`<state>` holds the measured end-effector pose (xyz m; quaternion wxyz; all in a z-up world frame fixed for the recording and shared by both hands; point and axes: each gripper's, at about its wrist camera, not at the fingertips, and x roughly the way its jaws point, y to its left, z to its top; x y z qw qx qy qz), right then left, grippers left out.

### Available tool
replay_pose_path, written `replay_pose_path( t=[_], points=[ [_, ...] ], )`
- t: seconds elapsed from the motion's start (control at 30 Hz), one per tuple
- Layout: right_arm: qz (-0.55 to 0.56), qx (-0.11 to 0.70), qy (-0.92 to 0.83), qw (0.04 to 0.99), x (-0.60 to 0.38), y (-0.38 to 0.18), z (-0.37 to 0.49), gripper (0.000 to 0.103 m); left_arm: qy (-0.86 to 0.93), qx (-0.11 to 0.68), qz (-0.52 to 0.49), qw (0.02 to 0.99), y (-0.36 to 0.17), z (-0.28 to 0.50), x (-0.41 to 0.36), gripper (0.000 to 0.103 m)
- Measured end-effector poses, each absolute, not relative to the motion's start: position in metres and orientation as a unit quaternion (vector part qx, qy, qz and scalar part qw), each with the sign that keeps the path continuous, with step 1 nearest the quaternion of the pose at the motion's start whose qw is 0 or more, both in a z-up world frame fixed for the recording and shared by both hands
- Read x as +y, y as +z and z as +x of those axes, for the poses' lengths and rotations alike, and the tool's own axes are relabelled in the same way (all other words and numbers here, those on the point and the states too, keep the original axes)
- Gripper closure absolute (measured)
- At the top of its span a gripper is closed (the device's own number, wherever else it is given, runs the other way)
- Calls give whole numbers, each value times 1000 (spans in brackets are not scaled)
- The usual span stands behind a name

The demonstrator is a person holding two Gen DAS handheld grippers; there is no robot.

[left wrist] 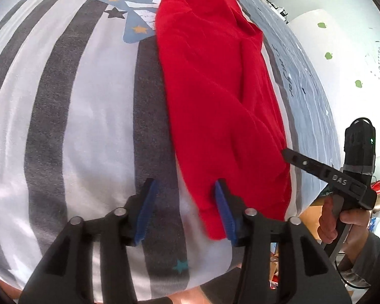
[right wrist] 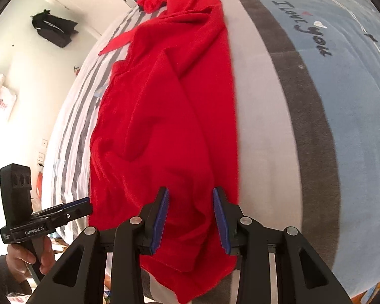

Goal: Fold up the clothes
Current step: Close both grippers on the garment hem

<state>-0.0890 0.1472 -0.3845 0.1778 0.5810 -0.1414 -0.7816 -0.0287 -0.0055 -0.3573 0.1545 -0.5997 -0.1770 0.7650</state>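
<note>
Both jaws parted and empty: the left gripper (left wrist: 183,210) straddles the near edge of the red garment (left wrist: 215,101) at lower centre; the right gripper (right wrist: 191,217) hovers over its hem. Lying in a long strip on the striped bedsheet (left wrist: 63,101), it could bunch if either pinches several layers.

One red garment (right wrist: 164,126), lying under and ahead of the jaws. One striped bed cover (left wrist: 63,126). Two grippers: left gripper (left wrist: 185,210), right gripper (right wrist: 191,215). Three green apple stickers (left wrist: 328,55) on the wall.
</note>
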Motion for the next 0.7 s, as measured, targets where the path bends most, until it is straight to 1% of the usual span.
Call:
replay_pose_path(
  t=[0.1, 0.17, 0.2, 0.23, 0.3, 0.33, 0.5, 0.63, 0.67, 0.7],
  points=[
    [592, -139, -776, 171, 146, -395, -89, 70, 768, -171, -596, 158, -362, -24, -1, 54],
    [596, -130, -775, 166, 146, -398, -88, 72, 771, -164, -592, 167, -363, -21, 3, 54],
    [595, -124, -776, 166, 145, -398, -87, 80, 769, -161, -592, 177, -362, -21, 6, 64],
    [594, -120, -777, 167, 145, -397, -85, 98, 767, -159, -593, 187, -362, -20, 9, 87],
    [590, -117, -780, 173, 148, -391, -81, 98, 770, -149, -587, 199, -357, -16, 14, 93],
    [584, -123, -782, 179, 151, -384, -77, 99, 775, -142, -582, 202, -352, -14, 16, 95],
    [567, -144, -788, 192, 172, -353, -46, 100, 777, -157, -576, 200, -342, -10, 7, 95],
    [594, -146, -771, 177, 182, -367, -16, 100, 769, -153, -590, 195, -346, -5, 6, 95],
    [600, -145, -768, 170, 182, -375, -13, 100, 766, -154, -593, 194, -347, -4, 3, 93],
    [603, -147, -767, 161, 183, -382, -12, 100, 765, -153, -595, 192, -347, -5, 6, 89]
  ],
)
